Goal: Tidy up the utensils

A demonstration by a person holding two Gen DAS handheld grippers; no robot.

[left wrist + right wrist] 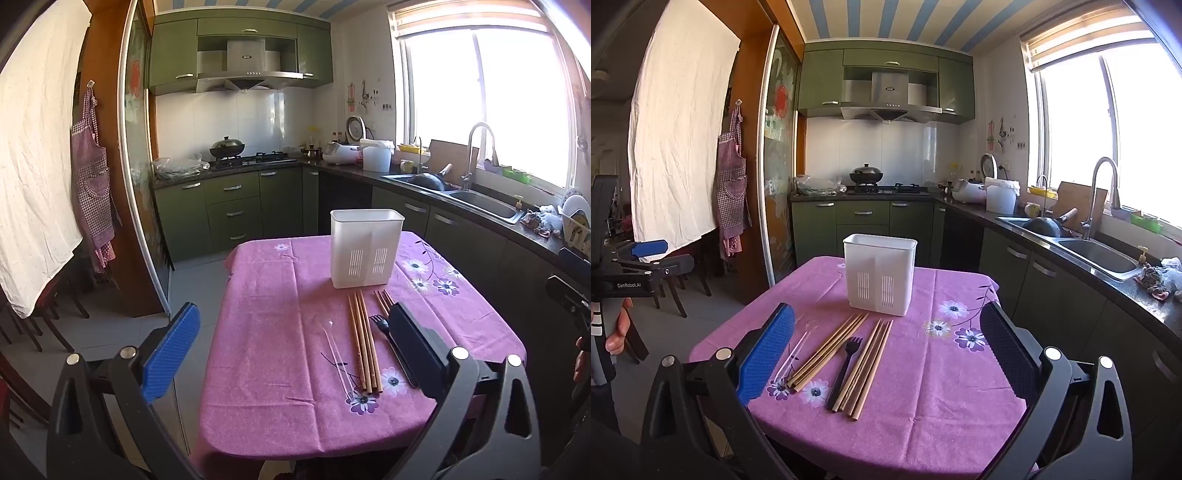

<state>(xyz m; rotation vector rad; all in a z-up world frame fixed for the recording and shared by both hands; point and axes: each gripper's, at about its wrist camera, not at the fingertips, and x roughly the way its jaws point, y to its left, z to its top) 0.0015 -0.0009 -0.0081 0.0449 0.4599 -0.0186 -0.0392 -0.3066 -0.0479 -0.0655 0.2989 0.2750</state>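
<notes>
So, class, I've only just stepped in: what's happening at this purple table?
A person holds two grippers, the left gripper and right gripper, both open and empty above the table. Two bundles of chopsticks, a black fork and a clear utensil lie flat before the white holder. Nothing is gripped yet.

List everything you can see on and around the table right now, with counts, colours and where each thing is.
holder: one, white, far end of table, empty as far as visible.
chopsticks: two bundles, tan wood, flat in front of the holder.
fork: one, black, between the bundles.
clear utensil: one, transparent, left of the chopsticks.
tablecloth: one, purple, floral.
sink: steel, counter at right.
wok: dark, on stove.
left gripper: open, empty.
right gripper: open, empty.
</notes>
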